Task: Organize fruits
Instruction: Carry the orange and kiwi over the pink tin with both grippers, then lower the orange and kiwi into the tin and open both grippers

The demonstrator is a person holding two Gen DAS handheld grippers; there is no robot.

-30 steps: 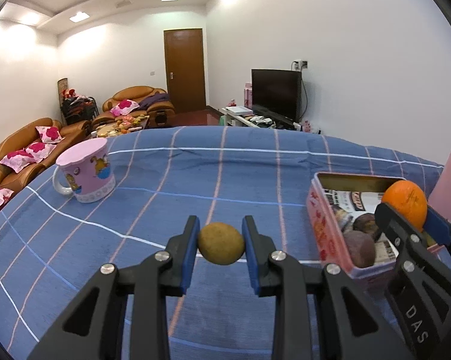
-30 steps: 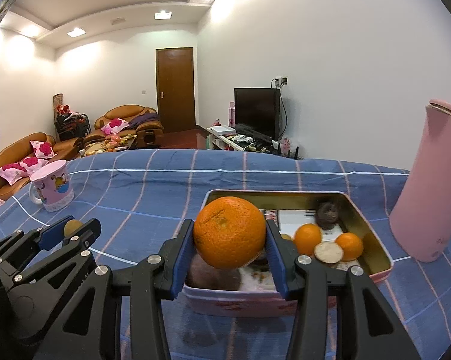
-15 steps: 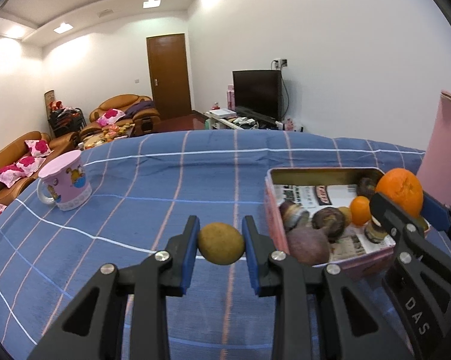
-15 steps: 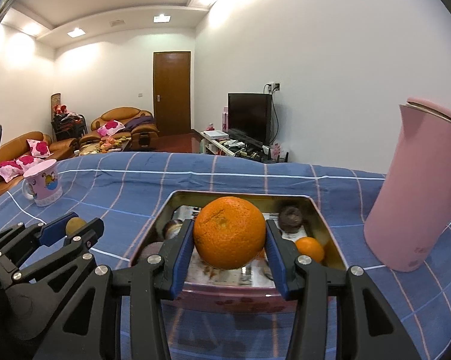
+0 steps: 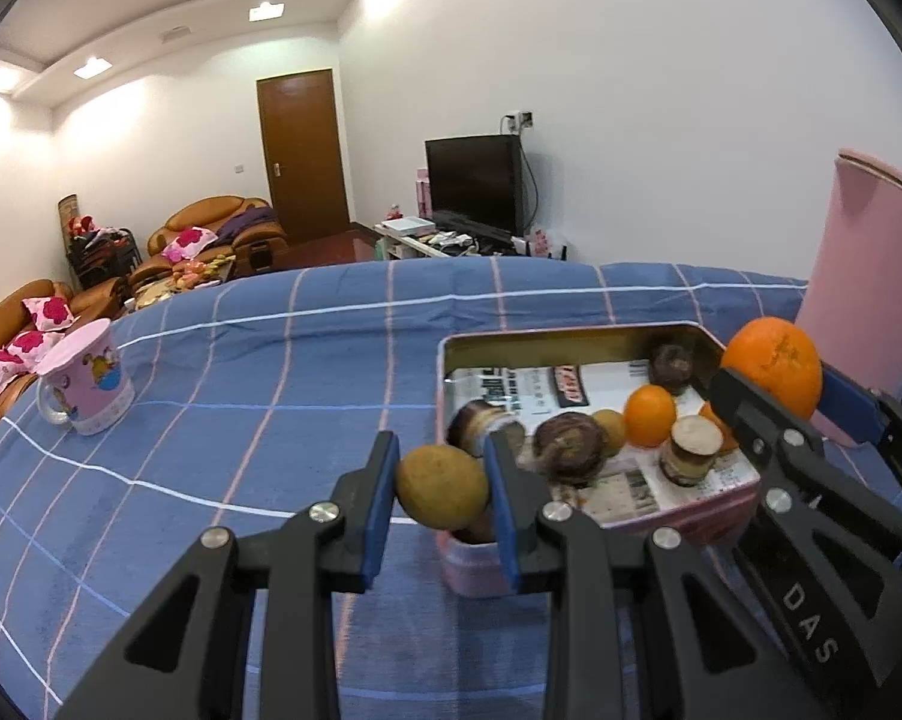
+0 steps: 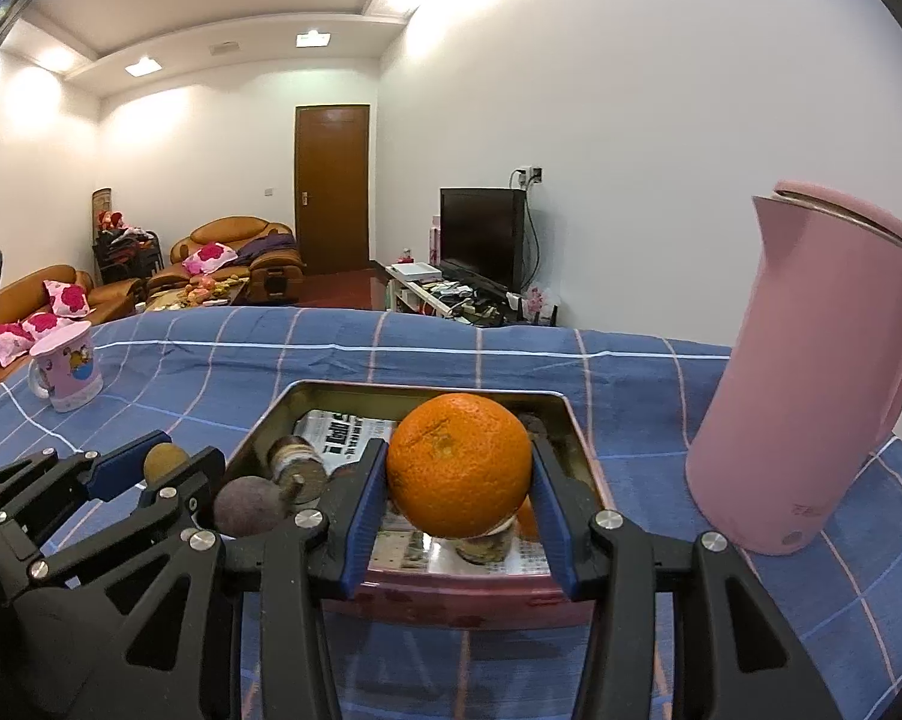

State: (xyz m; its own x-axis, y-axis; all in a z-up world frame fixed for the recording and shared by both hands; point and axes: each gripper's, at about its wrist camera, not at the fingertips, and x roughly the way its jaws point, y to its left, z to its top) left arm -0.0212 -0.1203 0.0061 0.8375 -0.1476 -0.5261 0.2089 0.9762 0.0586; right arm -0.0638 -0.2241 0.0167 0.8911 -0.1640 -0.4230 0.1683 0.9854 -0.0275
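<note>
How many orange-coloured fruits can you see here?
3, maybe more: one big orange held in the right gripper, one small orange in the tin, and another mostly hidden behind that gripper.

1. The left gripper (image 5: 442,487) is closed on a small brownish-yellow fruit (image 5: 442,486); both blue pads (image 5: 380,495) press on its sides.
2. The left gripper is held level, a little above the near left corner of the tin.
3. The right gripper (image 6: 460,476) is closed on a large orange (image 6: 460,472), clamped between its blue pads.
4. The right gripper is held level above the near part of the tin.
5. The two grippers are side by side, close but apart, both pointing forward.
</note>
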